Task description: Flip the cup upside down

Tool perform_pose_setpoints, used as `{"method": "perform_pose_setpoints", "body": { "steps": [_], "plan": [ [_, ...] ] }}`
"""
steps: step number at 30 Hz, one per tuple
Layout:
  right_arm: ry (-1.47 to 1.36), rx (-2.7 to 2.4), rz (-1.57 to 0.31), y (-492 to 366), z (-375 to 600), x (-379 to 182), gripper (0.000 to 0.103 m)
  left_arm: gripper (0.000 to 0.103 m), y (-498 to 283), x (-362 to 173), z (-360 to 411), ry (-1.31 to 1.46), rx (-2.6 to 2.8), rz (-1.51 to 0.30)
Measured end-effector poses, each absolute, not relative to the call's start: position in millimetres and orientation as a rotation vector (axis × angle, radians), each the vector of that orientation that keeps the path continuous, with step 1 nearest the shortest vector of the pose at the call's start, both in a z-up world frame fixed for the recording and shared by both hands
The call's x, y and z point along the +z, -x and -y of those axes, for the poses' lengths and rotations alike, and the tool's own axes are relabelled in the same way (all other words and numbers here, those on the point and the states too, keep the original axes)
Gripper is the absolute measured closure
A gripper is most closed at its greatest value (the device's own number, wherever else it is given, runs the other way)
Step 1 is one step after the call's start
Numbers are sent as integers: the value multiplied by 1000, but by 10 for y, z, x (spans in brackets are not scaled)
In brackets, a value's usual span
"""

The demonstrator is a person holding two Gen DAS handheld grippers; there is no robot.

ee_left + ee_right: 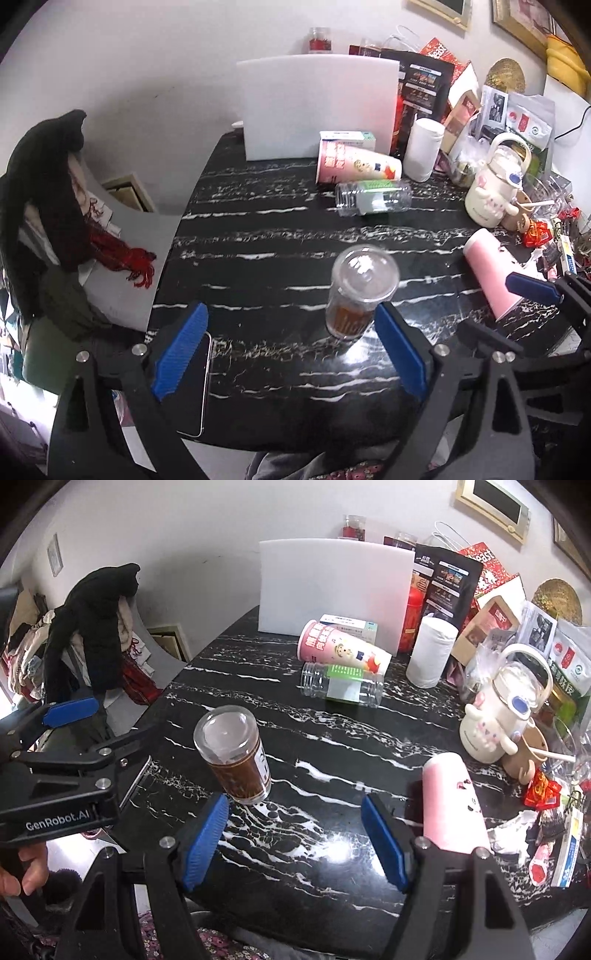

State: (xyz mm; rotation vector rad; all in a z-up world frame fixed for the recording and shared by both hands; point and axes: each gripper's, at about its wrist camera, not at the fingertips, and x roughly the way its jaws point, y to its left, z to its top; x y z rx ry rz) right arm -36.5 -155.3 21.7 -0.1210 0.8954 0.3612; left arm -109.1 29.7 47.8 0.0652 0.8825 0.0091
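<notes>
Currently clear cup (360, 291) stands base-up on marble table (258, 236); left gripper (291, 354) and right gripper (295, 840) both wide, empty, near it.

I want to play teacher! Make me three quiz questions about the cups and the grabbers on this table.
1. True or false: the clear cup lies on its side.
2. Which cup lies nearest the right gripper? A. pink cup B. cartoon cup C. clear cup
3. Fill in: both the right gripper and the left gripper are ____ and hold nothing.

Key:
1. False; it stands on the table, wide end up.
2. A
3. open
</notes>
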Motion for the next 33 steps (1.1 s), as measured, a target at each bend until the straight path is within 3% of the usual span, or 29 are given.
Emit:
{"method": "perform_pose_setpoints", "body": {
  "steps": [33],
  "plan": [
    [76, 342, -914, 538, 1525, 130, 28, 12, 1281, 276, -354, -60, -14, -935]
  ]
}}
